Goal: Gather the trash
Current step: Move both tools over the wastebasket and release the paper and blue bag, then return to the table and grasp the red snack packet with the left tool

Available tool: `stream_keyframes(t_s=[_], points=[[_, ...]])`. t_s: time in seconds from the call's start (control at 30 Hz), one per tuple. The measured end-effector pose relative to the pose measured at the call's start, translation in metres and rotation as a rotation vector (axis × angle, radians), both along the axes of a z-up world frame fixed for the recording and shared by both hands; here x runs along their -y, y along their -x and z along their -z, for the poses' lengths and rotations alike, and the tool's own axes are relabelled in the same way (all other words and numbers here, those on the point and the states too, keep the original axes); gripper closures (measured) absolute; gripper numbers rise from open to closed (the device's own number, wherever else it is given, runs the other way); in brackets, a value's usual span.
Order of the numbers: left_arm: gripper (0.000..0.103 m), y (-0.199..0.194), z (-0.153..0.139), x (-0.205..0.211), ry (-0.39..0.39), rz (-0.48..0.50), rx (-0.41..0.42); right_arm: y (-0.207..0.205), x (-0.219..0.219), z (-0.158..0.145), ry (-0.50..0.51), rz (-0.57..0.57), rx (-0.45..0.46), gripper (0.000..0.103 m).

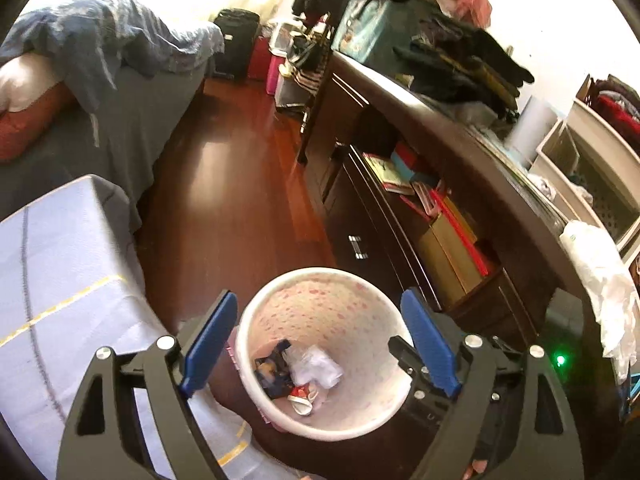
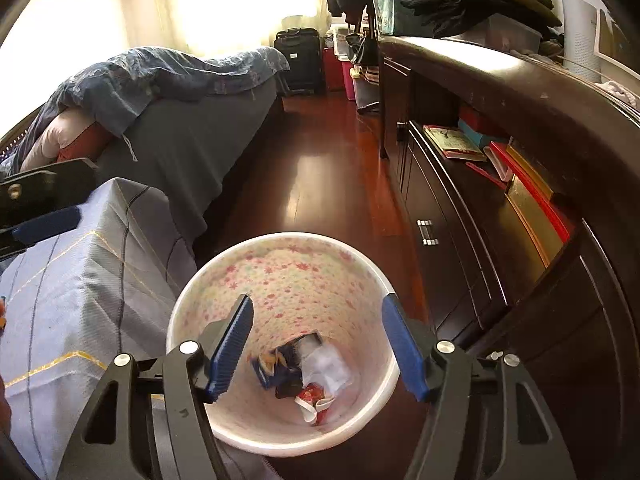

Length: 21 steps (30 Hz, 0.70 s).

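Observation:
A white trash bin with a pink flower pattern inside stands on the wooden floor between a cloth-covered box and a dark dresser. At its bottom lie a blue snack wrapper, crumpled white paper or plastic and a red-and-white scrap. My left gripper is open and empty above the bin. My right gripper is open and empty above the bin too. Part of the right gripper shows in the left view; part of the left gripper shows at the left edge of the right view.
A box under a pale blue cloth stands left of the bin. A bed with blue covers lies behind. A dark dresser with books runs along the right. A white plastic bag hangs off its top.

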<state>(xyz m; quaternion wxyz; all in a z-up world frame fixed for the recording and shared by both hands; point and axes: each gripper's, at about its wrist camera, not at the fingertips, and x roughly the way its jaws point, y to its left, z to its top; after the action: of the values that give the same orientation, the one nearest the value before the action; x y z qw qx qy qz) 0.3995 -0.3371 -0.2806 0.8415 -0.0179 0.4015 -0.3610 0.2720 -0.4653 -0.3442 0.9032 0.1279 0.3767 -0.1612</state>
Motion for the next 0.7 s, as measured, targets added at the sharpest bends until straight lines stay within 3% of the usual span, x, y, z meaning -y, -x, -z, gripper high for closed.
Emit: stream_keyframes(t_s=[0.13,0.4,0.7], points=[[0.014,0.014,-0.016,-0.033,-0.015,-0.056,0.060,0.009,-0.014,-0.017,-0.024,-0.015,0.014,0.027],[0.007,0.049,-0.036,-0.127,-0.163,-0.306,0.179,0.022,-0.080,-0.048,-0.075,-0.133,0.010,0.013],[0.006,0.058,-0.030,-0.258,-0.302,-0.656,0.157,0.018,-0.185,-0.065,-0.081,-0.379,0.009,0.011]])
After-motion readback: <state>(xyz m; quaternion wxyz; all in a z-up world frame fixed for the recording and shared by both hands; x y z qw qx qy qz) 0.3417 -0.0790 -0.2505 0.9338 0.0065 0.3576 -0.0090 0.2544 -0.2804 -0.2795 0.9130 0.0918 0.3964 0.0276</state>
